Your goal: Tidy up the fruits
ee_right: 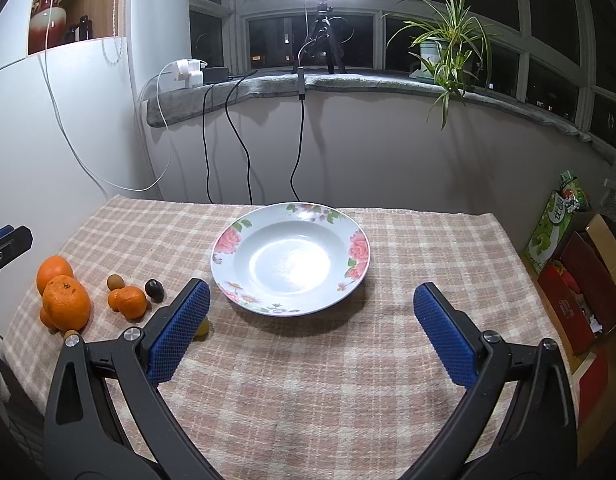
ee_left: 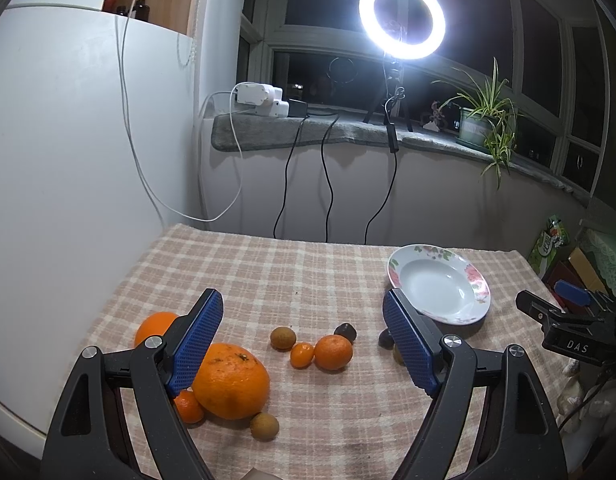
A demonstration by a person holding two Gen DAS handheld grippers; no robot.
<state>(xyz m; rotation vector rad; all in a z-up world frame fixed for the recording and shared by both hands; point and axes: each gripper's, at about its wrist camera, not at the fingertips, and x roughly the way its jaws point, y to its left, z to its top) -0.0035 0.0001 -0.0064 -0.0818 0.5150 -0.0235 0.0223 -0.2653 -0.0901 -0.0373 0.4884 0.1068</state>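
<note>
Both grippers are hovering wide open with nothing between their pads: the left gripper is hanging over the scatter of fruit, the right gripper is facing the flowered plate, which is sitting empty toward the far middle of the checked surface. The fruit is lying on the left part of the cloth: a big orange just beside the left gripper's left pad, a second orange behind it, a mid-sized mandarin touching a tiny one, a brown longan-like fruit and a dark one close by, another brown one near the front. What I am worrying about is the crowding: these are round things packed tightly, so a pad coming down on one is likely to be nudging its neighbour, and anything nudged could be rolling toward the left or near edge, which the big oranges are sitting fairly close to. The small fruits may also be slipping out of a wide grasp. One yellowish fruit is hiding behind the right gripper's left finger, easy to bump unseen. The plate's shallow rim may be letting a dropped fruit roll out again. Open room is lying in front of and to the right of the plate; the right edge is dropping off beside boxes on the floor.
</note>
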